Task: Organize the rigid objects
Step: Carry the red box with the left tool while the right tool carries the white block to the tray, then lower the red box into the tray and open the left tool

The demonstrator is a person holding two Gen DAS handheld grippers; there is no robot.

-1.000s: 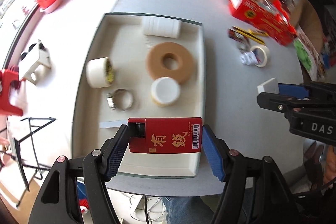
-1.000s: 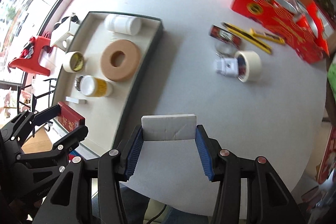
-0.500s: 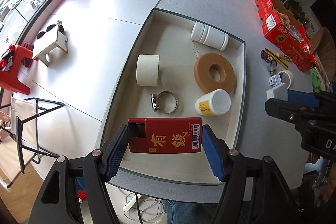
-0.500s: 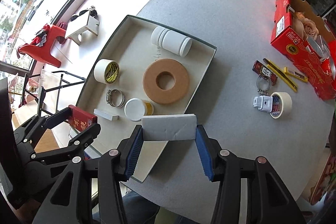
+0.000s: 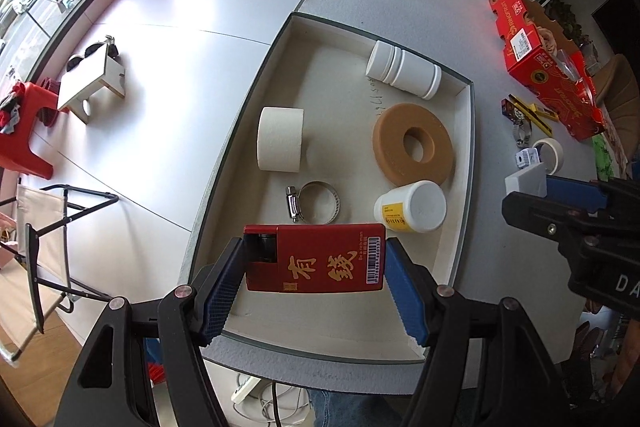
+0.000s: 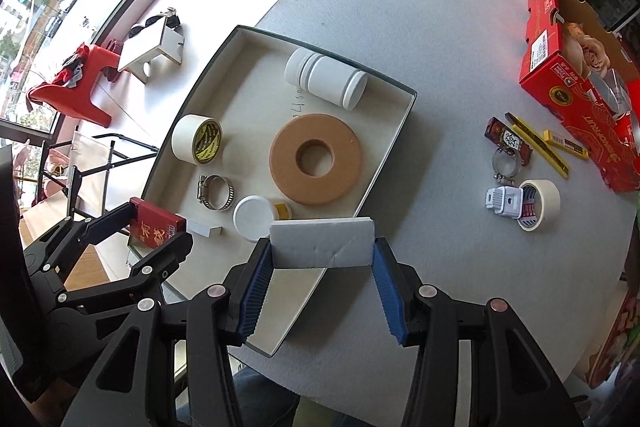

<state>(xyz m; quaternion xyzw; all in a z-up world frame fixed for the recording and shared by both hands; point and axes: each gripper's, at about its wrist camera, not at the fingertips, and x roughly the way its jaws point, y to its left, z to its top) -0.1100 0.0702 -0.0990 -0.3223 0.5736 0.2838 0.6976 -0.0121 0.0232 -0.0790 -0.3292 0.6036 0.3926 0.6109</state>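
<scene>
Blue fingers [image 5: 220,291] of the left gripper [image 5: 314,287] are clamped on the short ends of a red box [image 5: 316,258], which shows gold characters and a barcode and sits at lower centre of the left wrist view, above the near end of the tray [image 5: 256,75]. In the right wrist view, the right gripper [image 6: 322,277] at lower centre pinches a white block [image 6: 322,243] between its fingers [image 6: 256,291]; the block hangs over the tray's near right rim.

In that same view the tray runs from upper centre to lower centre on the grey table [image 6: 440,27]. Inside it lie a white jar [image 6: 326,81] on its side at the top, a tan ring [image 6: 316,159] flat in the middle, a tape roll [image 6: 196,139] to the left, a hose clamp [image 6: 216,191] below the roll, and a white-capped bottle [image 6: 256,217] just below the ring. A small white piece [image 6: 205,227] lies left of the bottle.

At right of the frame, outside the tray, the table carries a second tape roll [image 6: 540,205] with a white plug [image 6: 503,201] against it, another clamp [image 6: 508,163], a small dark packet [image 6: 508,141], yellow cutters [image 6: 540,143] and a big red carton [image 6: 580,83] at upper right.
</scene>
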